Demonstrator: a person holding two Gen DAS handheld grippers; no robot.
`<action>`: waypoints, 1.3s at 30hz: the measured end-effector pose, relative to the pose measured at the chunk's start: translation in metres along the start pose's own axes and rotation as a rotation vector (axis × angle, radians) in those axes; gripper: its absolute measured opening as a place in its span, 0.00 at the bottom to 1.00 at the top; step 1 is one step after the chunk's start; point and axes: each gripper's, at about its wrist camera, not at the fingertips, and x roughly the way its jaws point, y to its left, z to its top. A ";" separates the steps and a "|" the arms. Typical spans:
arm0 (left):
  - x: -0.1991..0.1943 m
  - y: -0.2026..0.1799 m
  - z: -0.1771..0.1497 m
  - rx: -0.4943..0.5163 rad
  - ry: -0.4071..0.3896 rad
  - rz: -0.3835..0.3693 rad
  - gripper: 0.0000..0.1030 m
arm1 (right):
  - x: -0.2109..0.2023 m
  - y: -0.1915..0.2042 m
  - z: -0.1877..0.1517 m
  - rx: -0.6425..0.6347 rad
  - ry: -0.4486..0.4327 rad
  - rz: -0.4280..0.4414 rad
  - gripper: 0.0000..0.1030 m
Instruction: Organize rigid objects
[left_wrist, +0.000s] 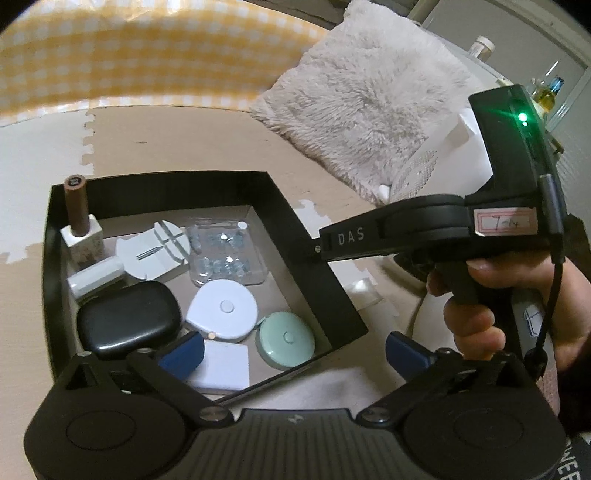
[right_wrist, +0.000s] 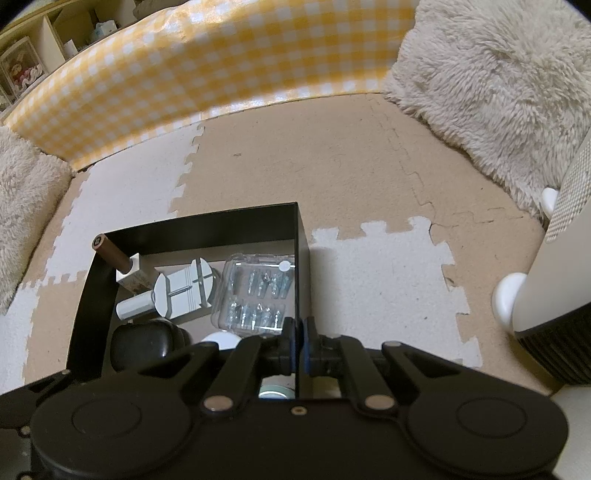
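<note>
A black open box (left_wrist: 295, 229) stands on the foam mat and holds several small objects. Among them are a brown-capped bottle (left_wrist: 75, 206), a white round tool (left_wrist: 159, 251), a clear case of metal bits (left_wrist: 225, 254), a black pouch (left_wrist: 129, 321), a white tape measure (left_wrist: 223, 308), a mint tape measure (left_wrist: 286, 339) and a white flat block (left_wrist: 223, 369). My left gripper (left_wrist: 295, 352) hangs open over the box's near corner, with nothing between its fingers. My right gripper (right_wrist: 298, 334) is shut on the right wall of the box (right_wrist: 258, 218). In the left wrist view a hand holds the right gripper (left_wrist: 316, 249) at that wall.
A fluffy grey cushion (left_wrist: 362, 107) lies beyond the box to the right. A yellow checked cloth (right_wrist: 221, 62) runs along the back. A white appliance (right_wrist: 546, 288) stands at the right, and bottles (left_wrist: 546, 92) are behind it. Beige and white puzzle mats (right_wrist: 351, 166) cover the floor.
</note>
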 end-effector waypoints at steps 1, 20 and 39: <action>-0.002 -0.001 0.000 -0.001 0.001 0.005 1.00 | 0.000 0.000 0.000 -0.001 0.000 0.000 0.05; -0.056 -0.006 0.006 -0.008 -0.089 0.128 1.00 | -0.023 -0.001 -0.001 0.006 -0.053 0.003 0.06; -0.166 0.004 0.001 -0.019 -0.223 0.417 1.00 | -0.151 0.062 -0.009 0.059 -0.206 0.101 0.47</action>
